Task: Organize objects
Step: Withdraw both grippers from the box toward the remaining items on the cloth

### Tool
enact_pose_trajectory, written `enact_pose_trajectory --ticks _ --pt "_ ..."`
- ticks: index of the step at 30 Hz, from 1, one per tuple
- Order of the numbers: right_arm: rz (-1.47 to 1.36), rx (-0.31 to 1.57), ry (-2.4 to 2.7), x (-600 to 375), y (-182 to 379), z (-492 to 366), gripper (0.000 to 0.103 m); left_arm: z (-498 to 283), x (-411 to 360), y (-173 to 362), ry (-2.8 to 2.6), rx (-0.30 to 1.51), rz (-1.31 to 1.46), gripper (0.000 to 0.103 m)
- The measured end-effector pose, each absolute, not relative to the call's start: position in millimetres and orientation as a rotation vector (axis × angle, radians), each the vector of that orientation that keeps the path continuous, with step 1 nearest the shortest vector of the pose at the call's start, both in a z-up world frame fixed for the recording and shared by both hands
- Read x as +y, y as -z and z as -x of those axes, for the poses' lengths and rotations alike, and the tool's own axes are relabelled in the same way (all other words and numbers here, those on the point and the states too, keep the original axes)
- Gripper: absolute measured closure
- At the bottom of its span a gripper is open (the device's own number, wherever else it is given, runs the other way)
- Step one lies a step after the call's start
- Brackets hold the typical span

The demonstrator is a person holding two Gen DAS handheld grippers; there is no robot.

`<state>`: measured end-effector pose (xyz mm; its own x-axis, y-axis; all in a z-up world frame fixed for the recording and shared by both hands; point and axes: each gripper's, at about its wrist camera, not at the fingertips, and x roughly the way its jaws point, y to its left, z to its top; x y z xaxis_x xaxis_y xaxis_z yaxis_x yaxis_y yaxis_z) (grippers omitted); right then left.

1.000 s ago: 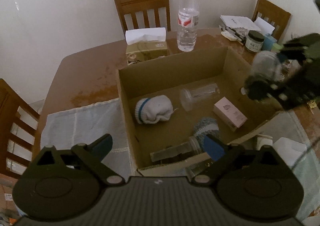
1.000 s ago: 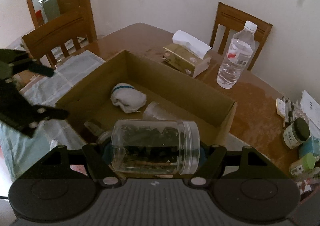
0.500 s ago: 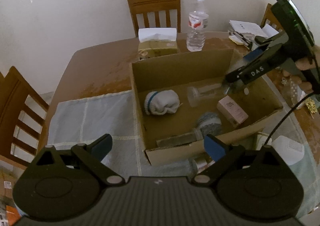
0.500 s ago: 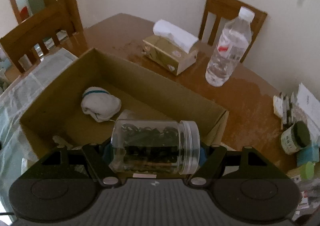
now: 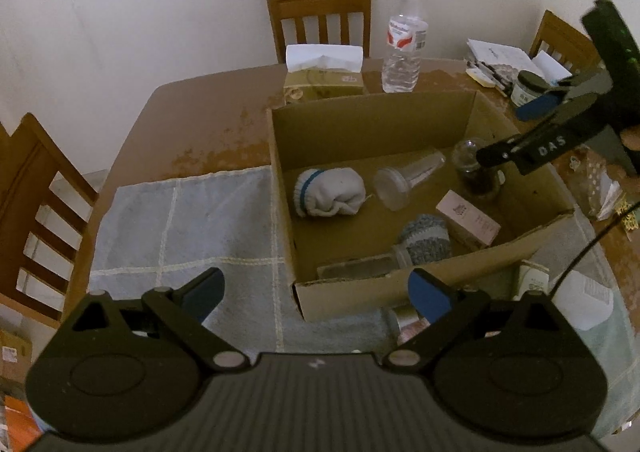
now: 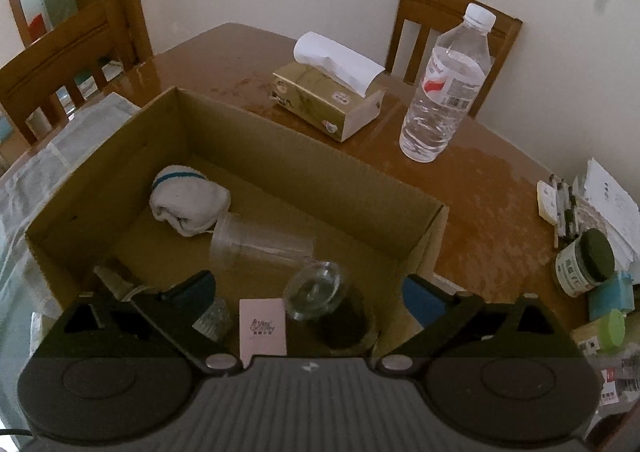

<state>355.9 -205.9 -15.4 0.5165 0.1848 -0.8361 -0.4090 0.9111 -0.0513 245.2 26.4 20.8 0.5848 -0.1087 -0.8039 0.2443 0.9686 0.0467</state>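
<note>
Wooden table, cardboard box with clear jar inside; both grippers' fingers spread, empty.

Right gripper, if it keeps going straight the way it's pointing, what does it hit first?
Probably the clear jar lying in the cardboard box: it sits directly between the open right gripper fingers, beside the pink carton. Depth is uncertain.
</note>
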Motion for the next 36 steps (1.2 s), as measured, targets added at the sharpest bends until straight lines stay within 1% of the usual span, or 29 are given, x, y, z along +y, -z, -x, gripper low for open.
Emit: enact_pose_trajectory --ticks 16,29,33,36 --pt "0.185 0.891 -0.284 -214.4 3.0 -275.2 0.000 -219.5 28.4 3.0 0.201 0.905 -0.190 0.003" --pt "0.085 0.945 -0.085 -229.1 40.1 -203.8 0.000 -197.4 23.9 37.8 0.221 0.942 -0.187 0.003" --pt "0.093 0.937 -0.018 -231.5 51.1 -186.1 0.000 -197.7 17.7 47.4 0.228 0.944 -0.198 0.003" --pt "0.047 0.936 0.021 -239.0 55.6 -180.0 0.000 -203.9 17.9 54.8 0.219 0.949 -0.175 0.003"
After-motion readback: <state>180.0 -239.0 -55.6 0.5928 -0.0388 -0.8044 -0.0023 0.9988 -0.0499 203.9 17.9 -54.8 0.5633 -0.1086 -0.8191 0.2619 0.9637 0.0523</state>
